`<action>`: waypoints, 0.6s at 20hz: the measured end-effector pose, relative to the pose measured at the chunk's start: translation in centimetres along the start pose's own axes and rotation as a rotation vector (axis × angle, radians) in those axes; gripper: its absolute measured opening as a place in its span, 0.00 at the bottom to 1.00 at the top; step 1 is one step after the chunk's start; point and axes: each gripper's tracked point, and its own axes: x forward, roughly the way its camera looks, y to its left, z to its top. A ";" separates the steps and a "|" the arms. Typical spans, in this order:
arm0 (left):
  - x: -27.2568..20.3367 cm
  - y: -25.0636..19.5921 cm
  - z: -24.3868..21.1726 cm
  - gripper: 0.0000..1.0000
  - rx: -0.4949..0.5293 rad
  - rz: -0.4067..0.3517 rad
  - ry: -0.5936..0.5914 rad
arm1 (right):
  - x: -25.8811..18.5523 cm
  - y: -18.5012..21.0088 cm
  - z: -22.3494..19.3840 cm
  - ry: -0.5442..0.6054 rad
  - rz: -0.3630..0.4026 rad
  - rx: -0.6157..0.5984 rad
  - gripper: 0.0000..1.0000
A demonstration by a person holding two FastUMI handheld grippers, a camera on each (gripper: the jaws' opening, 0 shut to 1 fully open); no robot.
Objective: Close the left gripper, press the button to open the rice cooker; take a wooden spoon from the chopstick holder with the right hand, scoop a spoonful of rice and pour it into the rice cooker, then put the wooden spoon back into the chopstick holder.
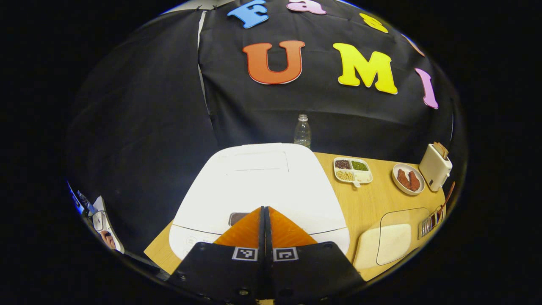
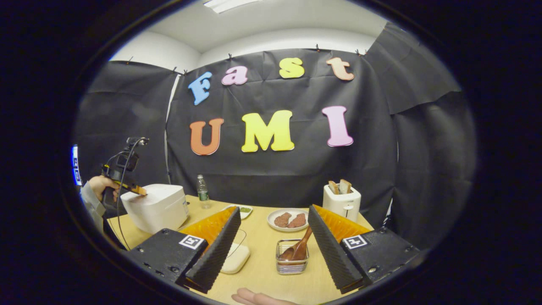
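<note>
Your left hand-held gripper (image 1: 264, 212) is closed tight, its tips over the front of the white rice cooker (image 1: 258, 186). Your right hand-held gripper (image 2: 271, 233) is wide open and holds nothing. Just ahead, the wooden spoon (image 2: 298, 250) leans in the chopstick holder (image 2: 292, 262) on the surface (image 2: 262, 275).

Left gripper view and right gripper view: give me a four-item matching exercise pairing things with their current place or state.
1. rice cooker
2. wooden spoon
3. left tongs
4. right tongs

a. open above the table
b. lid down
c. standing in the chopstick holder
d. shut over the cooker's front

Pairs: 1-b, 2-c, 3-d, 4-a
</note>
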 end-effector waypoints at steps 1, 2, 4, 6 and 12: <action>0.0 0.0 -0.1 0.00 -0.014 -0.006 0.008 | -0.2 0.2 0.0 -0.001 0.004 0.000 1.00; 0.0 0.1 0.2 0.00 -0.030 -0.006 -0.004 | -0.4 0.1 0.2 -0.004 0.002 0.000 1.00; -0.1 0.1 0.1 0.00 -0.033 -0.006 -0.011 | -0.6 -0.5 0.1 0.002 -0.030 -0.011 1.00; -0.3 0.2 0.4 0.00 -0.044 -0.012 -0.017 | -1.0 -0.6 0.3 0.008 -0.042 -0.016 1.00; -1.9 0.2 4.1 0.00 -0.113 -0.034 -0.092 | -1.8 -2.2 0.0 0.037 -0.094 0.012 1.00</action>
